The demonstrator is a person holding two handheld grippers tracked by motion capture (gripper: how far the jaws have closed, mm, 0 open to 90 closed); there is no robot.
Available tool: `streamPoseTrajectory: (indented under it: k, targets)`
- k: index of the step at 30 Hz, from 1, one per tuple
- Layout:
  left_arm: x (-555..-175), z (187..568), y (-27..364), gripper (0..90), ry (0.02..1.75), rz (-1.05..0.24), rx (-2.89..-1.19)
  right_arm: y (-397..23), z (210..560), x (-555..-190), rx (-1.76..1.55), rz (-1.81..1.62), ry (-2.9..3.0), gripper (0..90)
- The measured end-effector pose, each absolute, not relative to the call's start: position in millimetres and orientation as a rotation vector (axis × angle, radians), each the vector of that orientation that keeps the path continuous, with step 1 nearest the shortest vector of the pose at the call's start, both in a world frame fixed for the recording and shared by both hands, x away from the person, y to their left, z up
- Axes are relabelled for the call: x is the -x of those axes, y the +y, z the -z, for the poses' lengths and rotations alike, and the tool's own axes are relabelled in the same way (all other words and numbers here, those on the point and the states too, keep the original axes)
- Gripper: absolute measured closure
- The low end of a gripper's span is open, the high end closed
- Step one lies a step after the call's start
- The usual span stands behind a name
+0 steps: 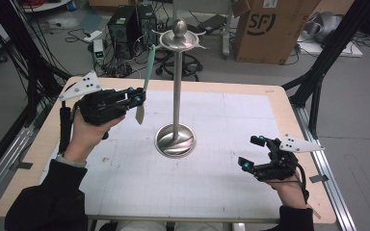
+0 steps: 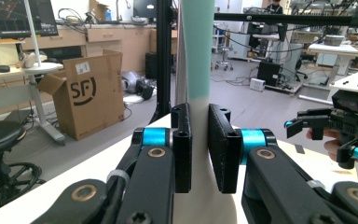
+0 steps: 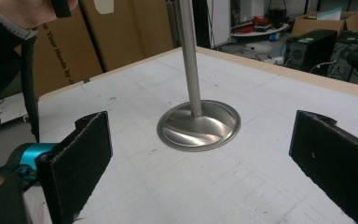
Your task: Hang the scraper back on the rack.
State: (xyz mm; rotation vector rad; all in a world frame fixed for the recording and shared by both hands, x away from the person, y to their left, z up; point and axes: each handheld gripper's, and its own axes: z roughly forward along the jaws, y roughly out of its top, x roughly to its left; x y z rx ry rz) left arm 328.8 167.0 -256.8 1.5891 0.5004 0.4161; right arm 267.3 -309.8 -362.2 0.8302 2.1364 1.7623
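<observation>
I am seated at a table point(image 1: 250, 110) covered with a white gridded mat, a hand-held gripper in each hand. My left gripper point(image 1: 136, 99) is raised above the far left part of the mat and is clamped on a long flat utensil point(image 1: 144, 86) with a pale green handle and a cream-coloured lower end, perhaps a spatula or spoon. It hangs nearly upright, tilted slightly, its handle rising towards the top of the stand. In the left gripper view the two black pads press on the utensil point(image 2: 196, 56) from either side, at about the place where green meets cream.

A tall metal stand point(image 1: 176, 91) rises from the middle of the table: a round shiny base, a thin pole, and a disc at the top with small hooks and a ball knob. The utensil is just beside the pole, to its left, not touching it.

My right gripper point(image 1: 254, 152) rests low near the right edge, jaws spread wide, holding nothing, pointing at the stand's base point(image 3: 198, 125).

I judge the step is carrying the utensil to the stand. Next, I would need to lift it and bring the handle's end up to a hook at the top.
</observation>
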Motion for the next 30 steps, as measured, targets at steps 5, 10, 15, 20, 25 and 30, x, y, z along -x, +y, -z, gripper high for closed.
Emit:
streamPoseTrajectory:
  k: [5, 10, 15, 20, 25, 30]
  targets:
    - [-330, 259, 162, 79.7, 0.507, -0.404, -1.581, -309, 362, -267, -0.826, -1.760, 2.138, 4.5]
    - [-329, 263, 160, 60.6, 0.498, -0.434, -1.562, -310, 363, -267, -0.826, -1.759, 2.137, 4.5]
    - [-328, 274, 161, 48.3, 0.492, -0.445, -1.580, -311, 363, -267, -0.830, -1.758, 2.134, 4.5]
    - [-327, 292, 165, 26.1, 0.544, -0.428, -1.609, -312, 363, -265, -0.836, -1.756, 2.134, 4.5]
    - [-327, 315, 172, 12.2, 0.569, -0.434, -1.643, -311, 363, -264, -0.837, -1.752, 2.133, 4.5]
    - [-322, 337, 182, 6.4, 0.564, -0.401, -1.633, -311, 365, -265, -0.841, -1.748, 2.139, 4.5]
